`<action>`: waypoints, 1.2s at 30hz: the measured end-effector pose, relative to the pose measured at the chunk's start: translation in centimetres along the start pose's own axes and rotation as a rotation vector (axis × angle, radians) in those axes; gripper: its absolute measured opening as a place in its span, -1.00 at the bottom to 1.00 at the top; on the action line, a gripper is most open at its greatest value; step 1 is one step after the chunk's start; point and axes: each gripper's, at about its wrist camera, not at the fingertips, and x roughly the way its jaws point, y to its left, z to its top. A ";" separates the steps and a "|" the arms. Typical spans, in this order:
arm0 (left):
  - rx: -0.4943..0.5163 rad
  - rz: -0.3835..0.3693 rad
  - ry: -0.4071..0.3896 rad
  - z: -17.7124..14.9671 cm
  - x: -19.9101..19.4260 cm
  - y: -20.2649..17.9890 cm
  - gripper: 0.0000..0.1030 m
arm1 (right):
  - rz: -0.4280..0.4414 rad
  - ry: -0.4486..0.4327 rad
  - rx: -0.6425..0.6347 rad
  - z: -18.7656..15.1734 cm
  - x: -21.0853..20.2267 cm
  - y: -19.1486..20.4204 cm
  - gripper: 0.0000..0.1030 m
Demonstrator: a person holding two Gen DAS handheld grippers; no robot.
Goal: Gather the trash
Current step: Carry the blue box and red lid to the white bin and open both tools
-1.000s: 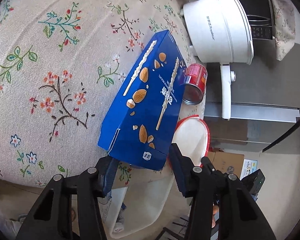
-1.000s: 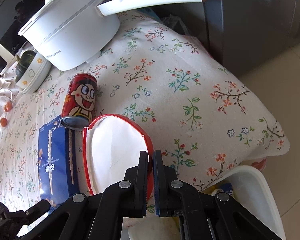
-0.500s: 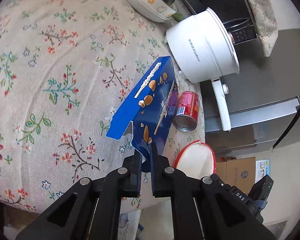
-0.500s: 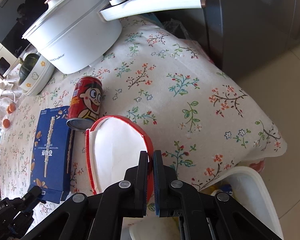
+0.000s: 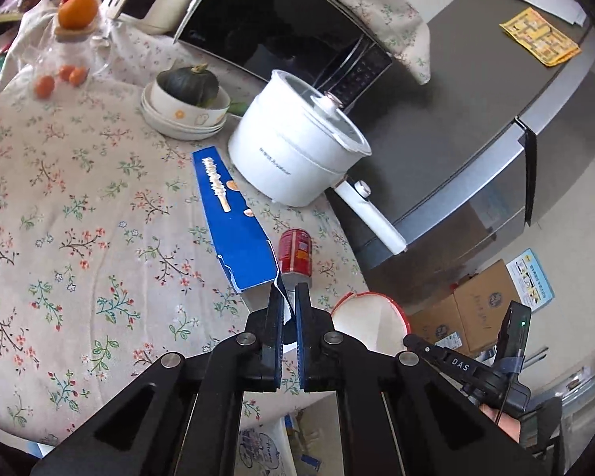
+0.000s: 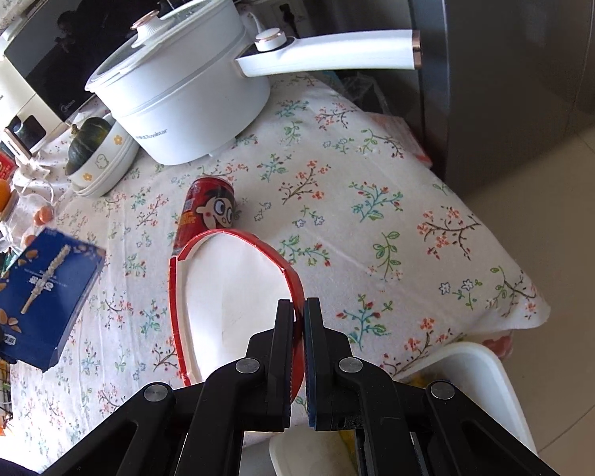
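While both views show the can, only the right shows the bin.

My left gripper is black, with two flat fingers that have blue inner pads and round silver screws. My right gripper has the same build. Its body carries white letters "DAS" and a small green light.

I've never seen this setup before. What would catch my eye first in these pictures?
Probably the big blue snack box, pinched by its torn flap in the left tool and lifted off the flowered tablecloth. Next, the red-rimmed paper bowl clamped by the right tool, with a red cartoon can lying just behind it.
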 end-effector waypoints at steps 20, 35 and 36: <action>0.257 -0.346 0.393 -8.9 0.0 -10.6 -0.92 | -0.219 -0.002 -0.145 -2.5 -6.4 -3.9 -0.93; 0.306 -0.349 0.688 -17.2 3.9 -12.4 -0.92 | -0.395 0.183 -0.255 -6.6 -3.2 -6.9 -0.88; 0.312 -0.344 0.695 -17.6 4.2 -12.4 -0.92 | -0.391 0.191 -0.257 -6.7 -3.0 -6.9 -0.86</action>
